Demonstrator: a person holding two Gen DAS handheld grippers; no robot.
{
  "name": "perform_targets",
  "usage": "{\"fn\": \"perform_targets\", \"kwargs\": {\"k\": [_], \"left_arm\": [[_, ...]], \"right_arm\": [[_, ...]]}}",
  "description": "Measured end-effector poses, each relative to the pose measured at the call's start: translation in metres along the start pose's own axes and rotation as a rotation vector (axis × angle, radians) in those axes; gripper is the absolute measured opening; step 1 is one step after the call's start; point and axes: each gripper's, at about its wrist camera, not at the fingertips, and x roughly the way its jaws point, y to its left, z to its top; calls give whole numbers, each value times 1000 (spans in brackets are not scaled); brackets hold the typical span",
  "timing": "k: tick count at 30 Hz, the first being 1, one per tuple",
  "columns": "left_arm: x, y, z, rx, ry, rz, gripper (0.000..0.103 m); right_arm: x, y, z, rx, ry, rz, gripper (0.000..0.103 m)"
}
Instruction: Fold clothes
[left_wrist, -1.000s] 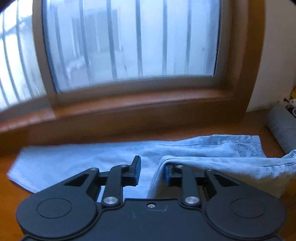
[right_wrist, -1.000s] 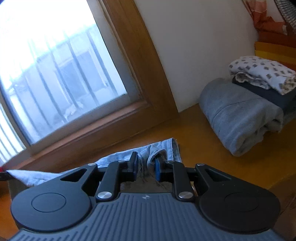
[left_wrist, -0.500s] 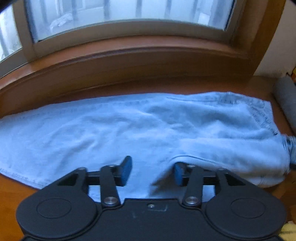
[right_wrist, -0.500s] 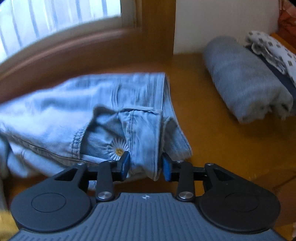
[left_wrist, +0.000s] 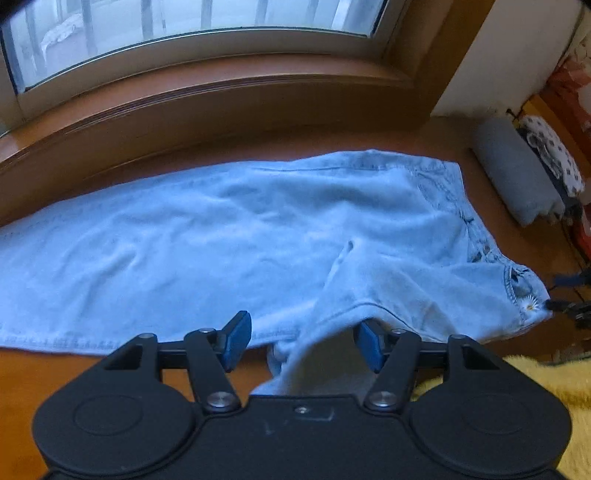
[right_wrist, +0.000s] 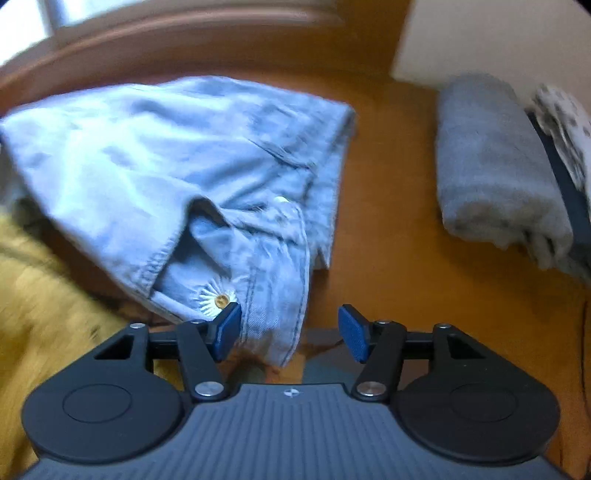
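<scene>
Light blue jeans (left_wrist: 229, 236) lie lengthwise on the wooden table below the window, one leg folded over the other. My left gripper (left_wrist: 303, 343) hovers over their near edge, jaws opening. A raised fold of denim (left_wrist: 354, 295) drapes between the blue pads (left_wrist: 236, 339), which do not press it. In the right wrist view the waistband end (right_wrist: 273, 258), with an embroidered daisy (right_wrist: 214, 295), rests on the table. My right gripper (right_wrist: 290, 332) is right over it, jaws opening. The band's hem lies between them beside the left pad (right_wrist: 225, 332), loose.
A folded grey garment (right_wrist: 491, 166) lies to the right on the table (right_wrist: 388, 240), with a dotted white cloth (right_wrist: 565, 122) on darker clothes beyond it. Yellow fuzzy fabric (right_wrist: 40, 295) sits at the near edge. A wooden window sill (left_wrist: 221, 96) borders the far side.
Both grippers have tipped down toward the table and their jaws have spread apart, letting go of the denim. The lifted jeans now lie flat on the lower leg.
</scene>
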Motion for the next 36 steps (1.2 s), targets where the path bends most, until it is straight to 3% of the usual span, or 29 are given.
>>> {"fn": "perform_targets", "kwargs": {"k": [2, 5, 8, 11, 14, 16, 19, 20, 24, 31, 33, 36], "left_arm": [[-7, -4, -3, 2, 13, 16, 60], [-16, -12, -7, -1, 13, 36, 60], [-31, -26, 0, 9, -81, 25, 62], [-22, -47, 19, 35, -172, -19, 66], [12, -68, 35, 61, -190, -42, 66], [37, -72, 39, 44, -171, -48, 66], [71, -68, 38, -4, -105, -70, 66], [81, -67, 38, -9, -81, -68, 66], [104, -72, 40, 53, -58, -41, 66], [146, -80, 53, 107, 16, -107, 66], [162, -78, 55, 104, 65, -121, 66], [166, -78, 58, 144, 67, -151, 72]], "right_arm": [[-23, -8, -1, -90, -51, 27, 60], [-46, -18, 9, -151, -151, -37, 62], [-46, -25, 28, -93, -294, -18, 69], [-9, -11, 52, -42, -375, 47, 69], [35, 14, 77, -14, -375, 118, 66], [57, 23, 92, 12, -387, 223, 61], [85, 35, 118, -3, -364, 358, 45], [94, 42, 127, -43, -348, 374, 44], [124, 69, 154, -168, -296, 336, 42], [175, 69, 186, -169, -190, 444, 42], [194, 72, 194, -190, -171, 401, 41], [202, 68, 206, -187, -230, 313, 31]]}}
